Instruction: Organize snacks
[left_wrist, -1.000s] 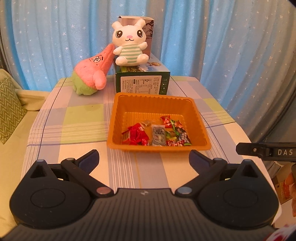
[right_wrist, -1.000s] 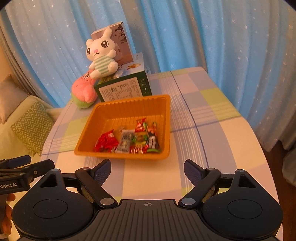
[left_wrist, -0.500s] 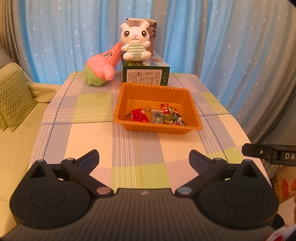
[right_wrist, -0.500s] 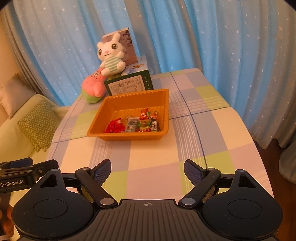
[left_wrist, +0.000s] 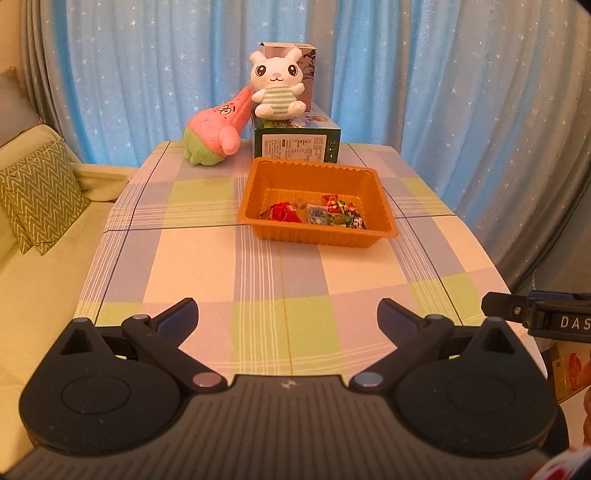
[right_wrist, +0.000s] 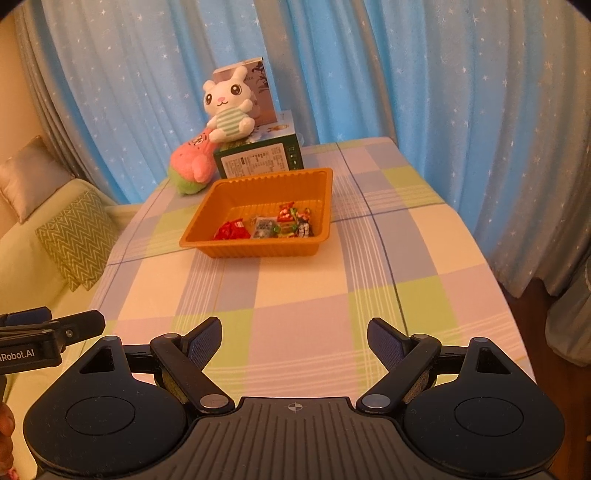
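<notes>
An orange tray (left_wrist: 317, 175) (right_wrist: 229, 195) sits on the checked tablecloth toward the far end of the table. Several wrapped snacks (left_wrist: 317, 214) (right_wrist: 269, 225) lie along its near side, red packets at the left. My left gripper (left_wrist: 287, 317) is open and empty, held back above the table's near edge. My right gripper (right_wrist: 294, 338) is open and empty, also above the near edge, to the right of the left one. Each gripper's side shows at the edge of the other's view.
Behind the tray stands a green box (left_wrist: 295, 142) with a white bunny plush (left_wrist: 277, 88) on top and a pink star plush (left_wrist: 218, 129) leaning beside it. Blue curtains hang behind. A sofa with a zigzag cushion (left_wrist: 40, 192) is at the left.
Both grippers have pulled back from the tray toward the table's near edge. The tray now looks smaller and farther. Both stay open.
</notes>
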